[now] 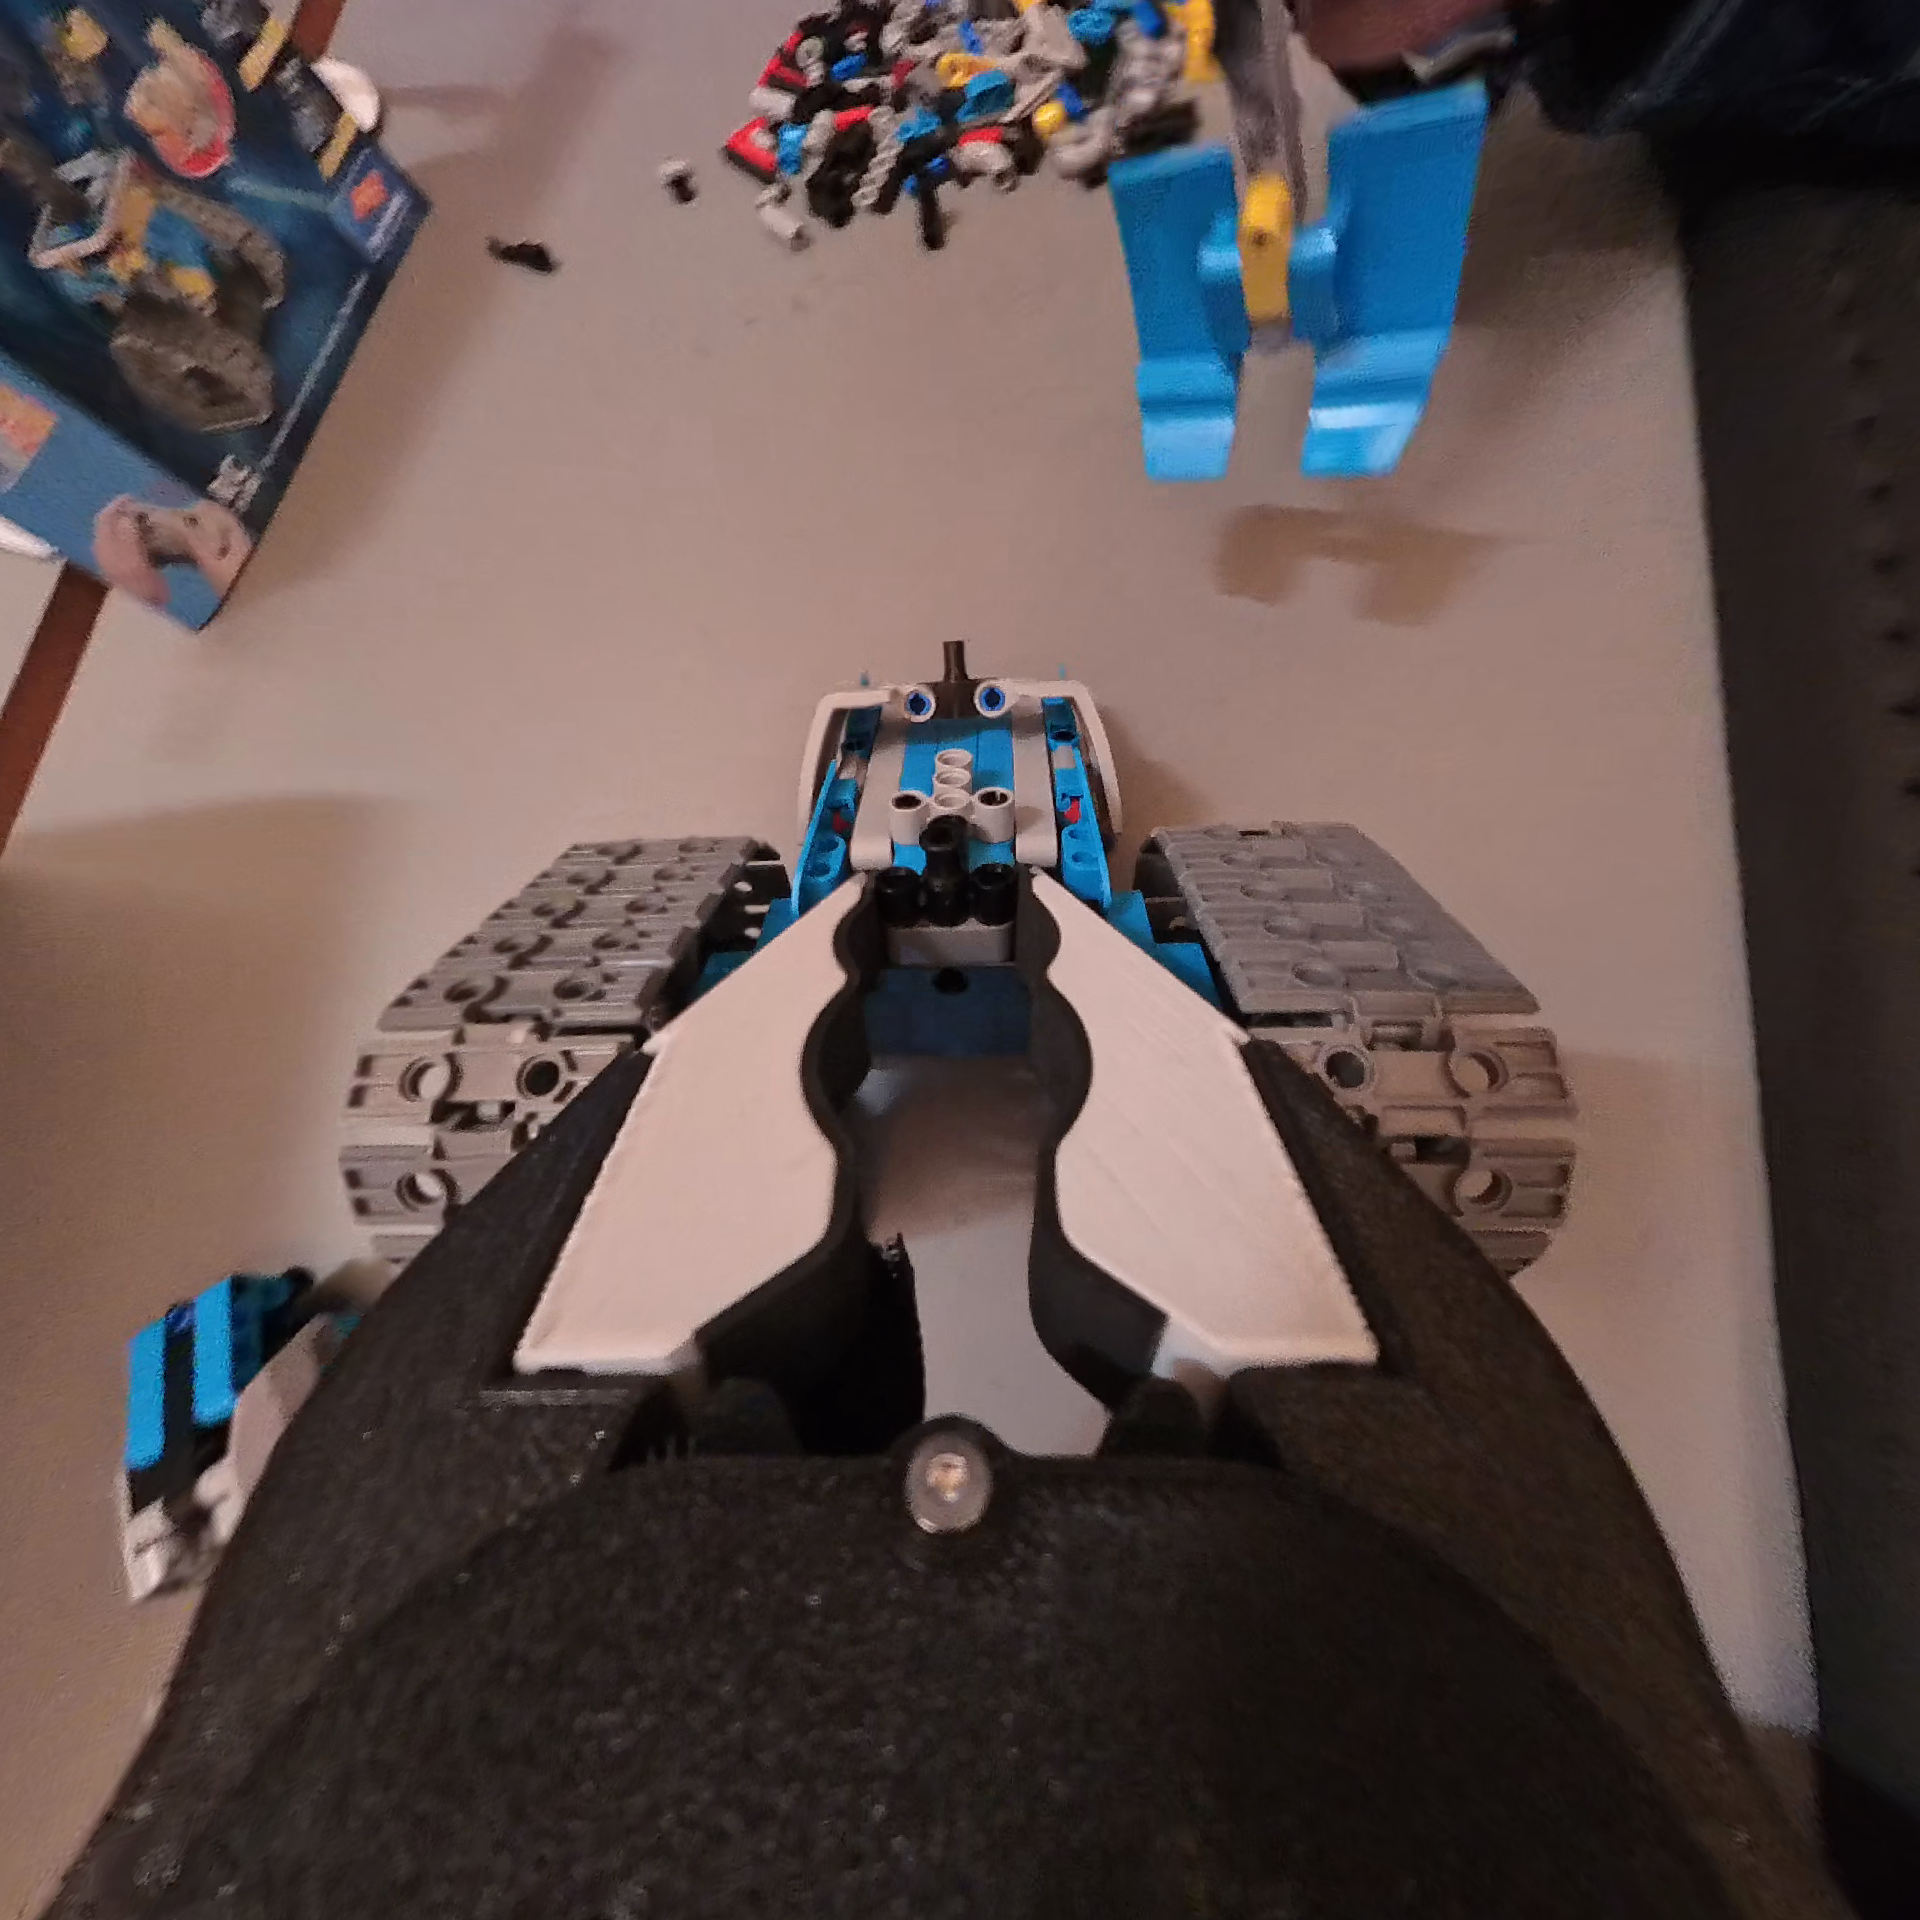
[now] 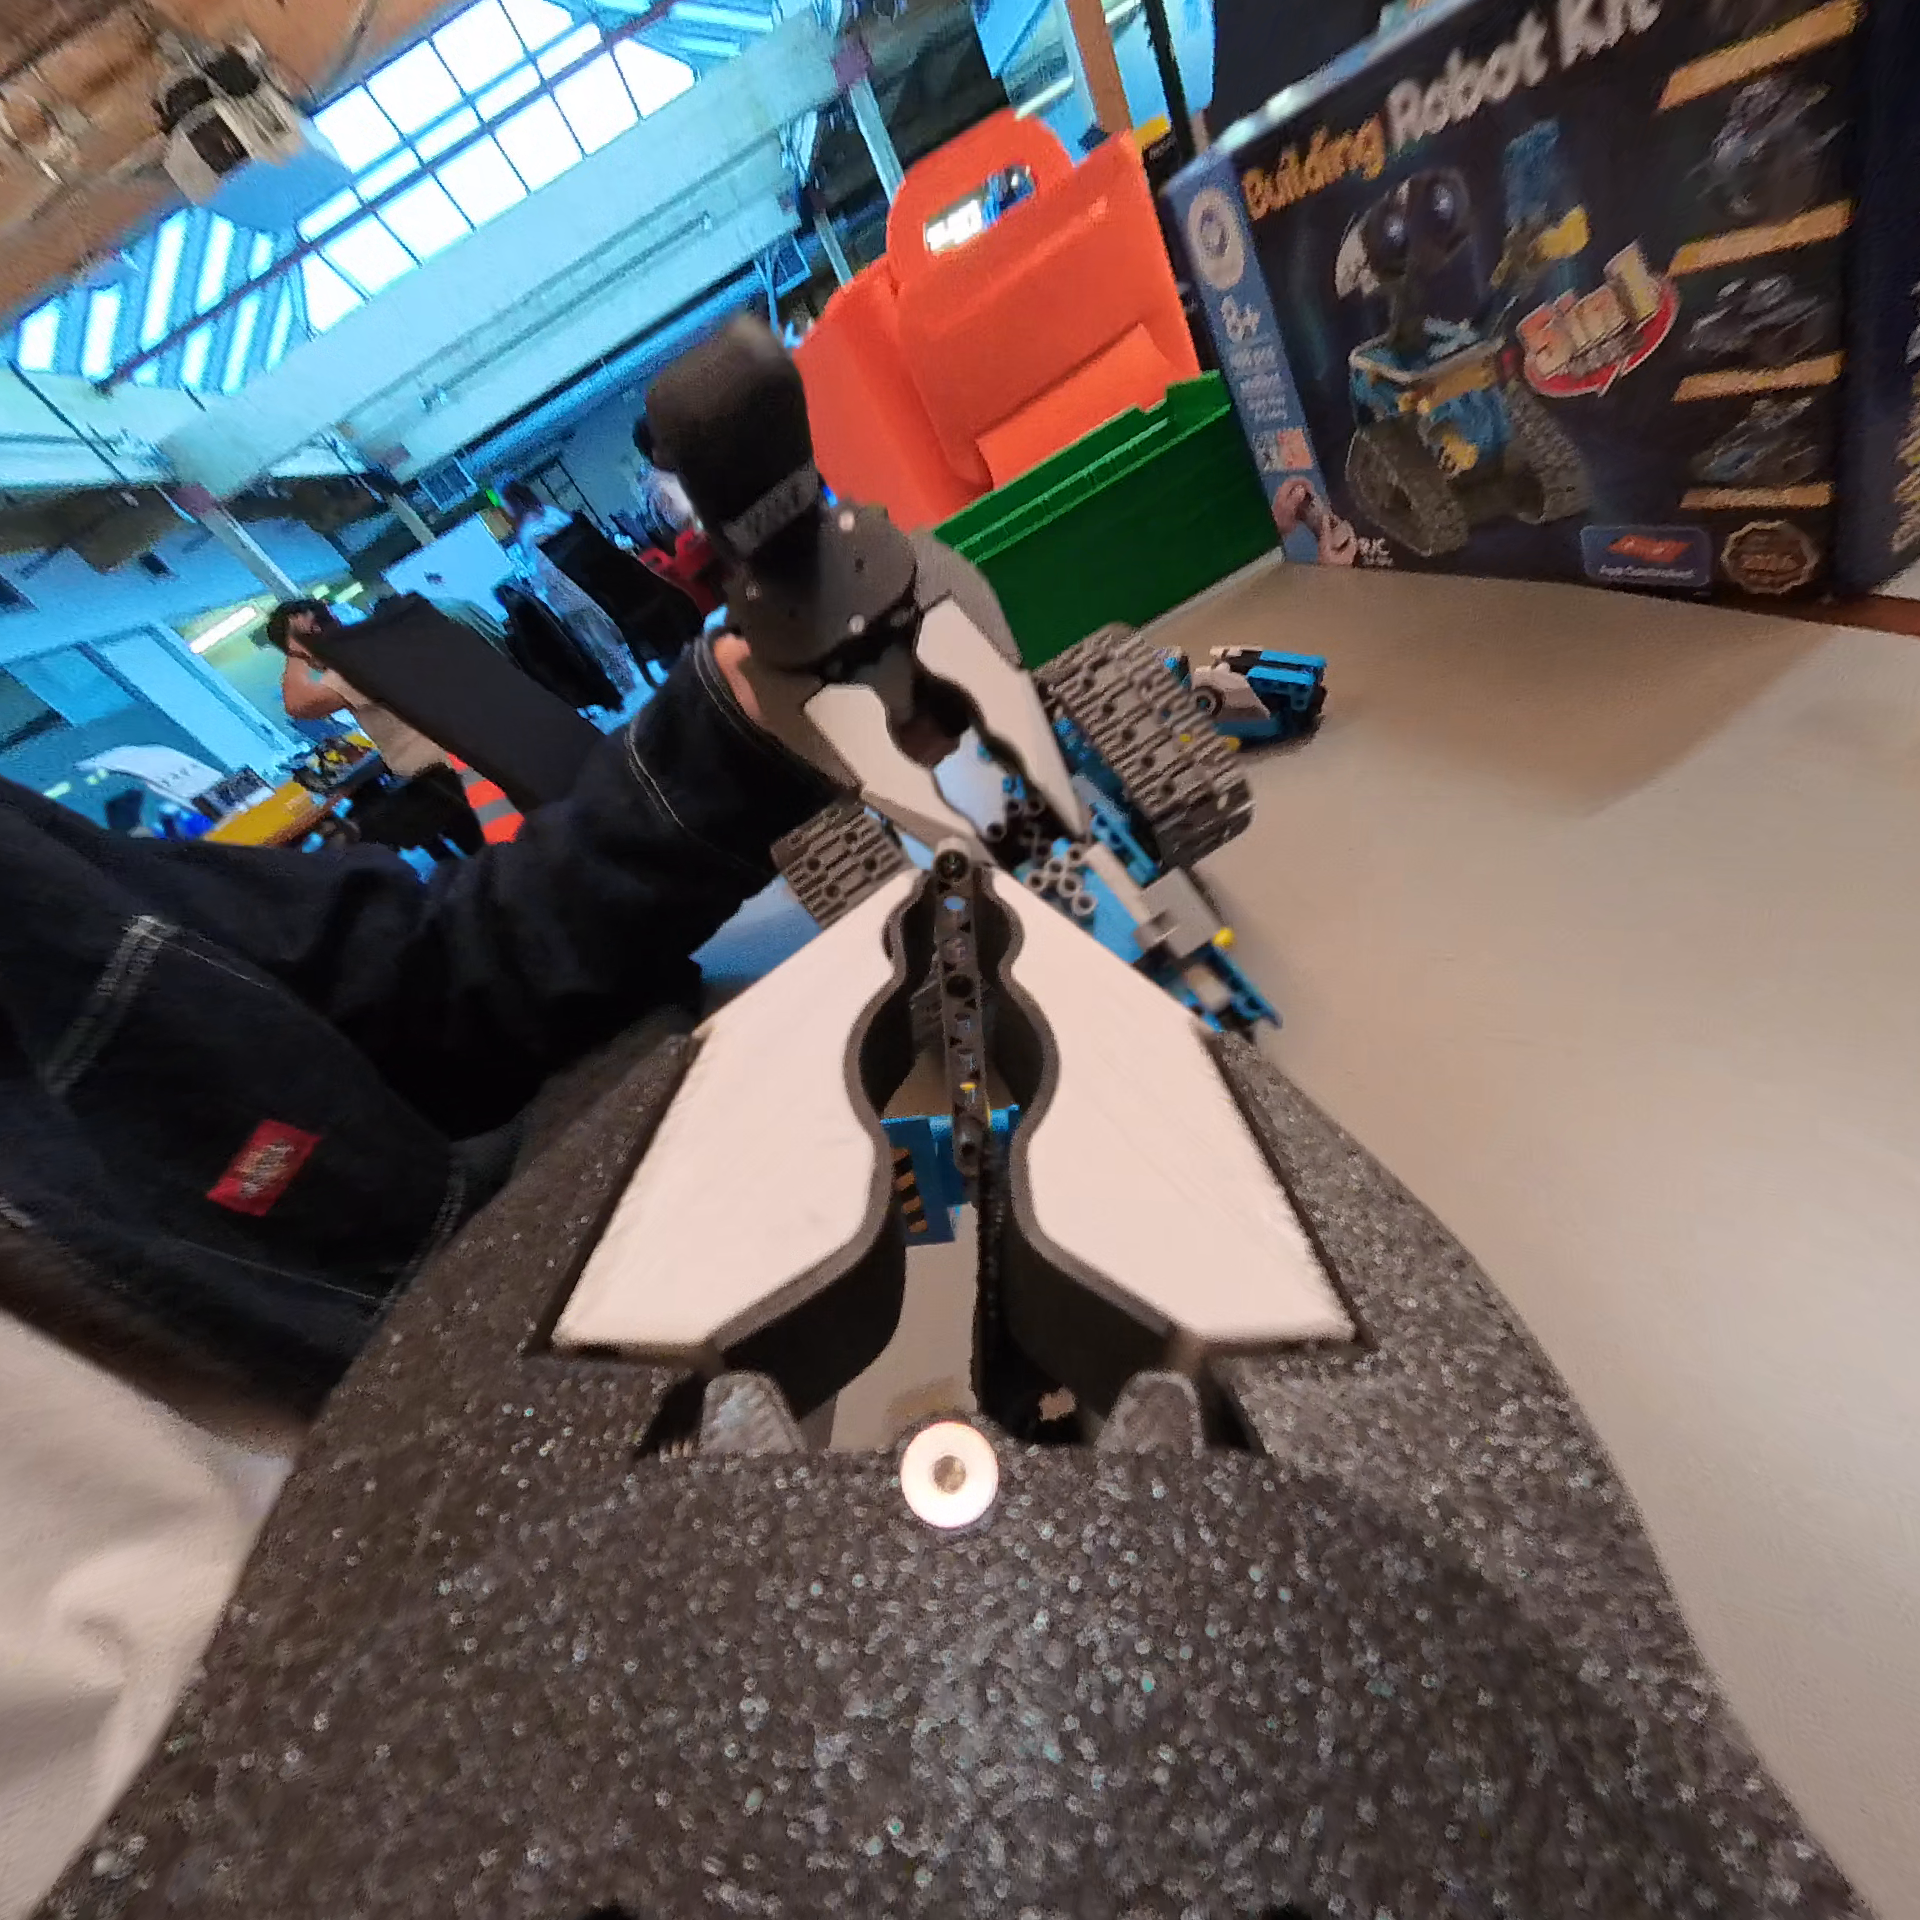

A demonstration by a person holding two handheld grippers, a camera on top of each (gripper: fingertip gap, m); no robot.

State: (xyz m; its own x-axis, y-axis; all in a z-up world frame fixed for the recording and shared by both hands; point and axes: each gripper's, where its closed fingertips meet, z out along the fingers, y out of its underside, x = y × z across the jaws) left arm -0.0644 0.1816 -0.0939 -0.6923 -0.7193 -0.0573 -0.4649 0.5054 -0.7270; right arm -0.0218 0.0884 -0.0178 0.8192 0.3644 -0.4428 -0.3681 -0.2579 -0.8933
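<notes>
A tracked brick vehicle (image 1: 1340,935) with grey treads and a blue and white body stands on the beige table (image 1: 623,623). My left gripper (image 1: 945,894) is shut on its middle block of grey brick and black pins. My right gripper (image 2: 951,868) is shut on a long dark grey beam (image 2: 961,997). A blue forked part with a yellow piece (image 1: 1288,301) hangs from the beam above the table, beyond the vehicle and to its right. The right wrist view shows the left gripper (image 2: 992,821) just beyond my fingertips, on the vehicle (image 2: 1153,738).
A pile of loose pieces (image 1: 966,94) lies at the far edge. A small blue and white subassembly (image 1: 197,1382) lies left of the vehicle. The printed kit box (image 2: 1558,291), an orange bag (image 2: 1018,312) and a green bin (image 2: 1122,509) stand behind. A person's dark trousers (image 2: 312,987) border the table. The left gripper's tips are roughly 12 centimetres from the right gripper's.
</notes>
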